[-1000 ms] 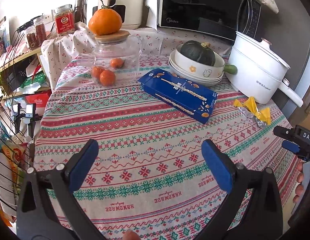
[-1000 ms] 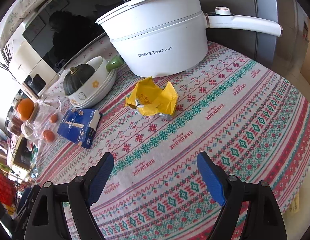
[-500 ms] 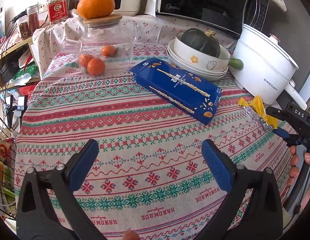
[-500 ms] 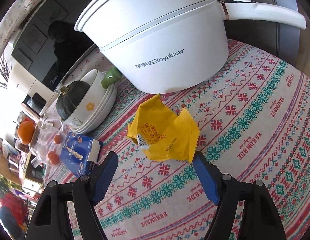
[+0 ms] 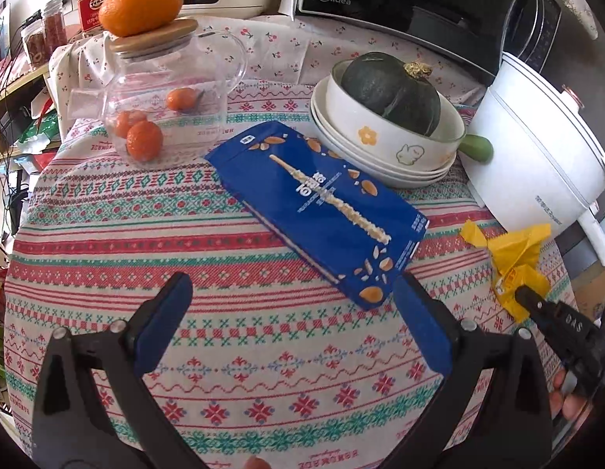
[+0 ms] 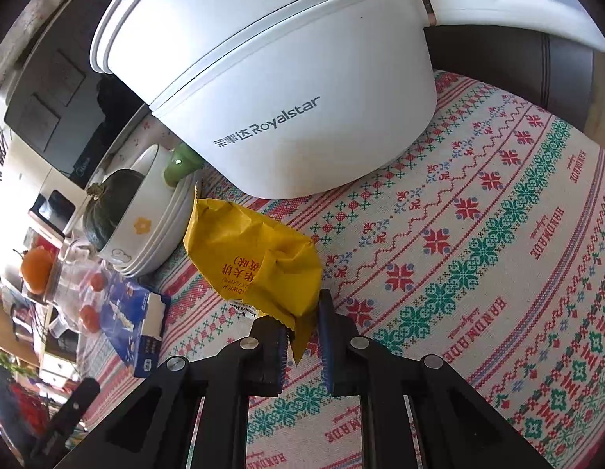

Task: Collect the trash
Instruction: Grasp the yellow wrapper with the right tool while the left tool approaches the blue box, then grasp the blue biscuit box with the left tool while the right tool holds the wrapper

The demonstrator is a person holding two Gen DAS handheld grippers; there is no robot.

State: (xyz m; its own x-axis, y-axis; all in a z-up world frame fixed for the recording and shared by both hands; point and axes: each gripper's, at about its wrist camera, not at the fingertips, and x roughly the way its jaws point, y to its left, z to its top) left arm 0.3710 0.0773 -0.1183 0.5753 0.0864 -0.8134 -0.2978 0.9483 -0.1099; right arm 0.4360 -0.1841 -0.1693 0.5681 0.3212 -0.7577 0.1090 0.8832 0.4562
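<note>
Right claw (image 6: 302, 336) has just clamped onto the yellow wrapper (image 6: 259, 262), so first trash is grabbed; left claw (image 5: 290, 328) hangs released near the blue box (image 5: 318, 203).

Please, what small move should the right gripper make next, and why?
Probably lift the yellow wrapper straight up. The right gripper has nearly shut on its near edge, while the rest of it rests on the tablecloth beside the white pot.
</note>
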